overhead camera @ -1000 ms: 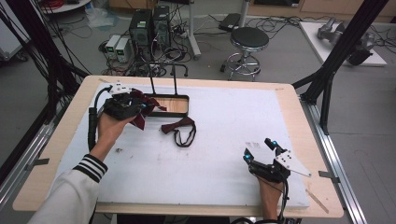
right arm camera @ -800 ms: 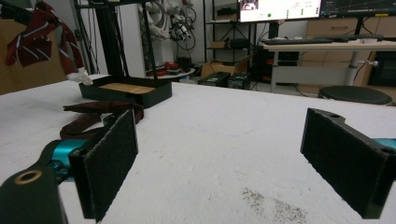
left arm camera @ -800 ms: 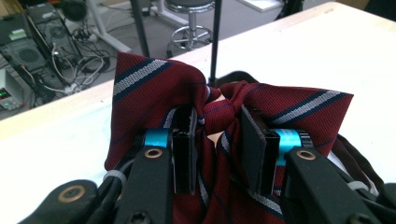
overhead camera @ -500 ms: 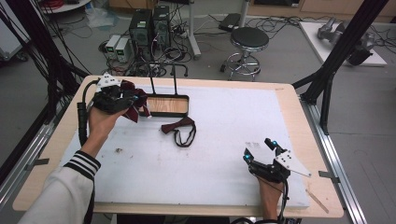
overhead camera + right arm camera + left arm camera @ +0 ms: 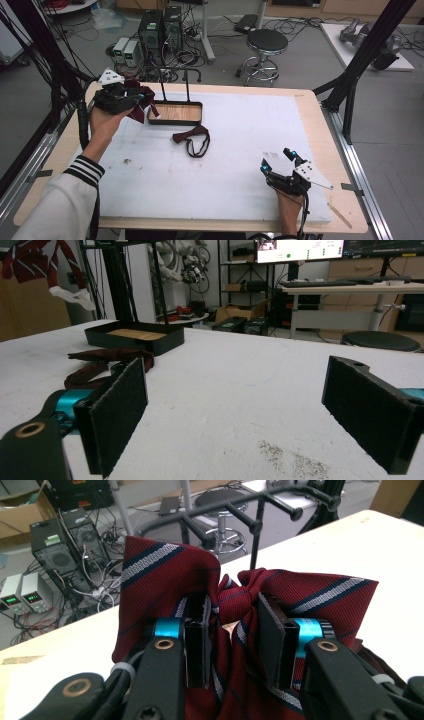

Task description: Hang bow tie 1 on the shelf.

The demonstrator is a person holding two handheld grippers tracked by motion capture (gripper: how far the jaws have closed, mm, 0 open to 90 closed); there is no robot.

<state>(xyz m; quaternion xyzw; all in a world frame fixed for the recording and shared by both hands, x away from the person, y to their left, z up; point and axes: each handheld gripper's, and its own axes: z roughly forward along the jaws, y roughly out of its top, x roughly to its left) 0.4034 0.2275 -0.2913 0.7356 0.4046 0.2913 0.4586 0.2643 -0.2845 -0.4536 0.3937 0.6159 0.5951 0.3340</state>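
The left gripper [image 5: 131,98] is clamped on the knot of a dark red striped bow tie [image 5: 235,597], held up in the air just beside the black stand [image 5: 175,113] with its wooden base and two upright rods, at the table's far left. A second bow tie [image 5: 192,140] lies flat on the white table cover [image 5: 235,130] near that stand. Well apart, at the near right edge, the right gripper [image 5: 276,161] rests on the cover with its jaws wide apart and nothing between them.
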